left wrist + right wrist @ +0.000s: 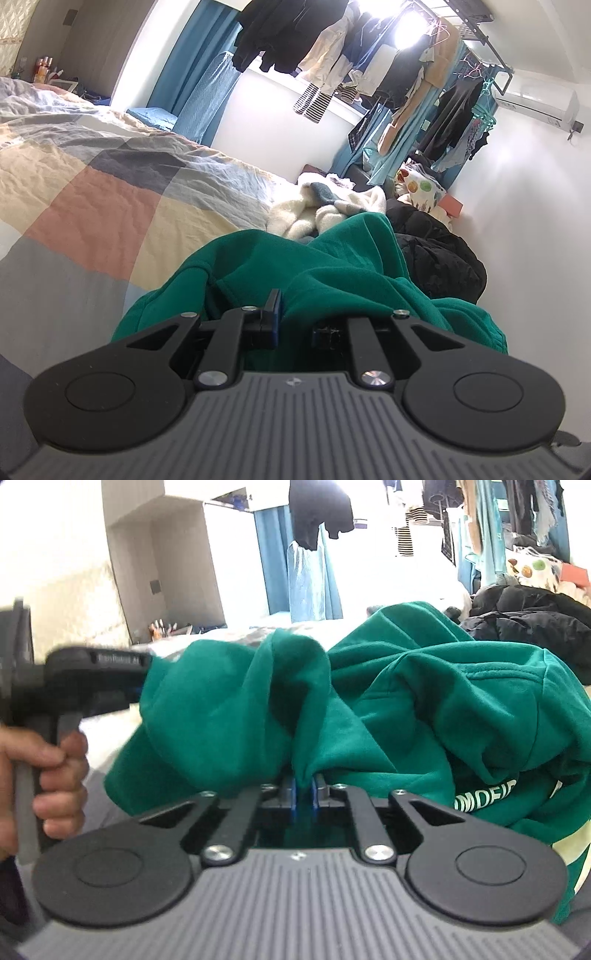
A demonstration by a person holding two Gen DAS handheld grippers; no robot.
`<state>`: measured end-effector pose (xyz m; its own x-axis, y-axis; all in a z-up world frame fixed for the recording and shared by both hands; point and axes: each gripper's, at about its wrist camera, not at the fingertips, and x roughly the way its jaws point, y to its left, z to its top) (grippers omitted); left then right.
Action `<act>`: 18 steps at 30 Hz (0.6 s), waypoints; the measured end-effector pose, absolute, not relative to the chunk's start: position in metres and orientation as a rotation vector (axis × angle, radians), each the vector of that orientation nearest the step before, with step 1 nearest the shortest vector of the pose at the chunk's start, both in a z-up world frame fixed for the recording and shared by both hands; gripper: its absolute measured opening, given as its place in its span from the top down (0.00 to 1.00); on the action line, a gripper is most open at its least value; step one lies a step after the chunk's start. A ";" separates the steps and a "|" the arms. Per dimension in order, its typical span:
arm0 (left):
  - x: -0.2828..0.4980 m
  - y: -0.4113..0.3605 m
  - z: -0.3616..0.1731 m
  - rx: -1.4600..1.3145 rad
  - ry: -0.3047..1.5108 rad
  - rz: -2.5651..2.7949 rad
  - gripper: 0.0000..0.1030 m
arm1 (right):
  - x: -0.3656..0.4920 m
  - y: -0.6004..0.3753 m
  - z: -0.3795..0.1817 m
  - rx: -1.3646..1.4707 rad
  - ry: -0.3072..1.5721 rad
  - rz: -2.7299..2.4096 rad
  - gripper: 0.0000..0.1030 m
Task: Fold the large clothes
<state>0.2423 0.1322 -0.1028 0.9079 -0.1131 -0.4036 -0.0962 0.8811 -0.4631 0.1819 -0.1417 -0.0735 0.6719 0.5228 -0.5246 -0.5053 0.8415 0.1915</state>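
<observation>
Two grippers have hold of one green sweatshirt (424, 701), which lies bunched on the bed (96, 206) and rises in folds just ahead of both pairs of fingers. In the right wrist view, the right gripper (303, 788) has its blue-padded fingers (293, 794) drawn nearly together, pinching a narrow vertical pleat of the green cloth between them; the fabric fans out above the pinch to either side. White lettering (485, 797) shows on the sweatshirt to the right of these fingers. To their left, the left gripper (138, 675) reaches in sideways with its tip buried in the green cloth, and a person's hand (55, 771) wraps its grey handle. In the left wrist view, the left gripper (295, 314) is closed down to a small gap, one blue pad (274, 306) pressed against a thick fold of the sweatshirt that fills the space between the fingers and drapes over the far one, hiding its tip. Beyond the fingers lie a white fleecy garment (332, 210) and, to the right, a black padded jacket (439, 251). The patchwork bed cover stretches away to the left of the fingers, and clothes hang from a rack (476, 33) by the window.
</observation>
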 end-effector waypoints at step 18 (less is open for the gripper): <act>0.277 0.122 -0.130 -0.412 0.488 -0.040 0.82 | 0.327 -0.193 -0.085 0.485 0.671 0.348 0.92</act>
<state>0.2768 0.1218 -0.1303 0.8840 -0.1345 -0.4478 -0.0597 0.9174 -0.3935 0.3269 -0.1927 -0.0850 0.7328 0.4551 -0.5059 -0.1511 0.8337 0.5312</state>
